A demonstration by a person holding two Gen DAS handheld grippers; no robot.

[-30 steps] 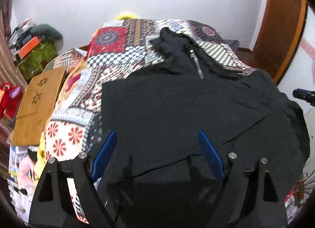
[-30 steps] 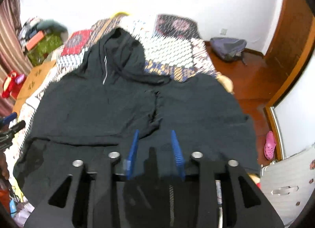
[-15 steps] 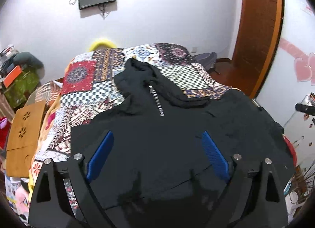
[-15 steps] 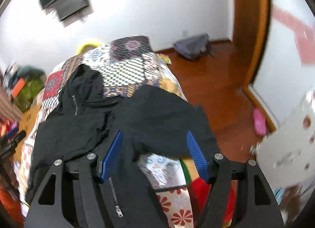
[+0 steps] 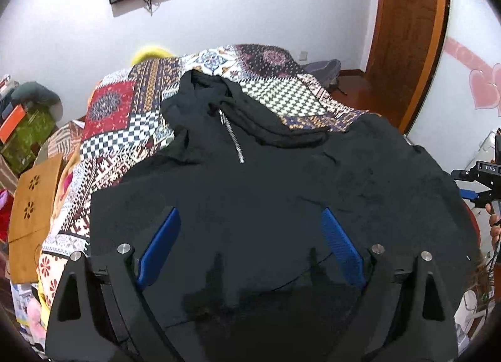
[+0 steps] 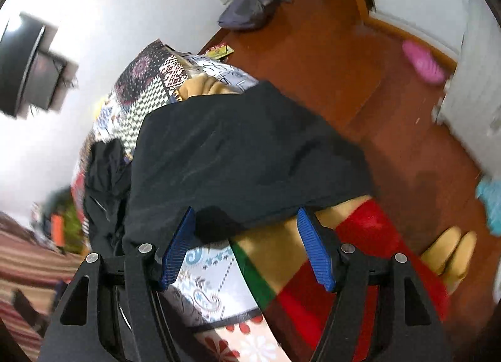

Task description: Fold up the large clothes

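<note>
A large black hooded sweatshirt [image 5: 250,199] with a short silver zipper [image 5: 232,140] lies spread flat on a patchwork-covered bed [image 5: 131,111], hood toward the far wall. My left gripper [image 5: 249,215] is open and empty, hovering over the sweatshirt's lower body. In the right wrist view the sweatshirt's right side [image 6: 238,155] drapes over the bed's edge. My right gripper [image 6: 245,215] is open and empty, its blue fingertips just at that hanging edge. The right gripper also shows at the right edge of the left wrist view [image 5: 479,183].
A wooden lap tray [image 5: 34,202] and clutter lie left of the bed. A red and patterned blanket [image 6: 360,262] hangs below the sweatshirt. The wooden floor [image 6: 360,58] holds a grey bag [image 6: 247,8], a pink slipper [image 6: 422,61] and yellow slippers [image 6: 451,255]. A door [image 5: 407,33] stands at the right.
My right gripper opened wide, letting go of the fabric, and swung right to the sweatshirt's edge over the bed side. My left gripper stayed open and tilted upward.
</note>
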